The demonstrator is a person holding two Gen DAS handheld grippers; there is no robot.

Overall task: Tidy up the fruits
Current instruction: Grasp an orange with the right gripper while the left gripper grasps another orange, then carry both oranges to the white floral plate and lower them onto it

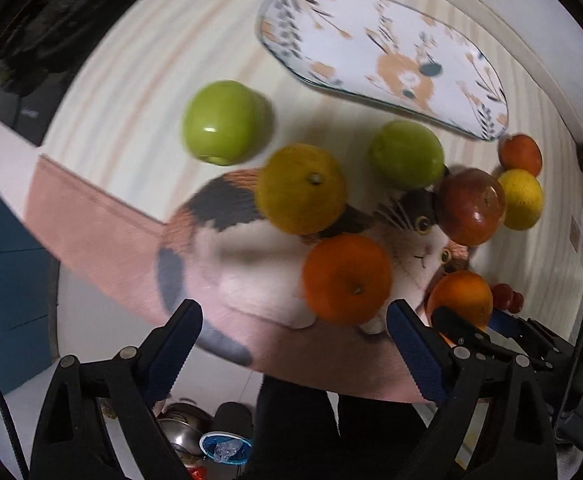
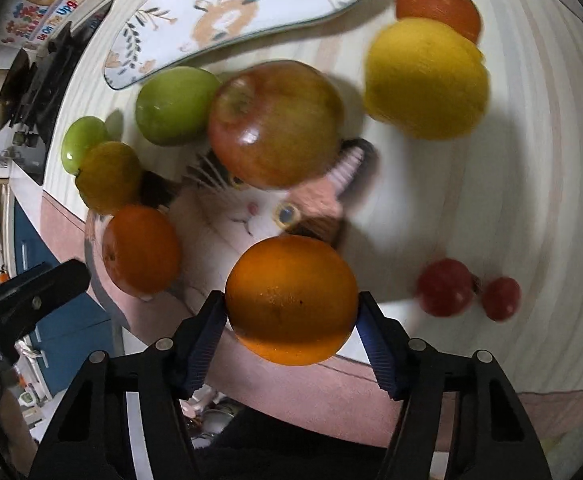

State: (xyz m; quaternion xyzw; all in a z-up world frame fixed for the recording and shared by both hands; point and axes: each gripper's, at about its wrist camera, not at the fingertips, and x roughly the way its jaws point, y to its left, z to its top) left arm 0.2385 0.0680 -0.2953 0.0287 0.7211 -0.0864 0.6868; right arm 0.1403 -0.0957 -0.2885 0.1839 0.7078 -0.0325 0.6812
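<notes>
Orange skin is filling the gap of the right gripper [image 2: 291,312]: its 2 blue-padded fingers [image 2: 203,344] are pressing on either side of an orange [image 2: 291,300], holding it just in front of the wrist camera. Beyond that fruit, a red-and-yellow apple [image 2: 275,124] is sitting straight ahead on a cat-print mat [image 2: 259,216]. Ahead and to the right a yellow lemon [image 2: 425,78] is lying, touching a second orange fruit [image 2: 437,8] behind it. 2 small red fruits [image 2: 445,287] are lying close on the right side, just beside each other. Ahead to the left, a patterned oval tray [image 2: 227,16] is resting on the striped tablecloth [image 2: 531,200], with a green apple [image 2: 175,106] near its rim.

Meanwhile the left gripper [image 1: 291,344] is hovering with its jaws spread wide and nothing between them. Just ahead of its fingertips another orange [image 1: 347,280] is sitting on the mat, apart from both pads. Further ahead a yellow-green citrus [image 1: 301,189] is lying, and a large green apple [image 1: 223,122] is sitting ahead to the left. From this side, the held orange and the right gripper are showing close on the right.
</notes>
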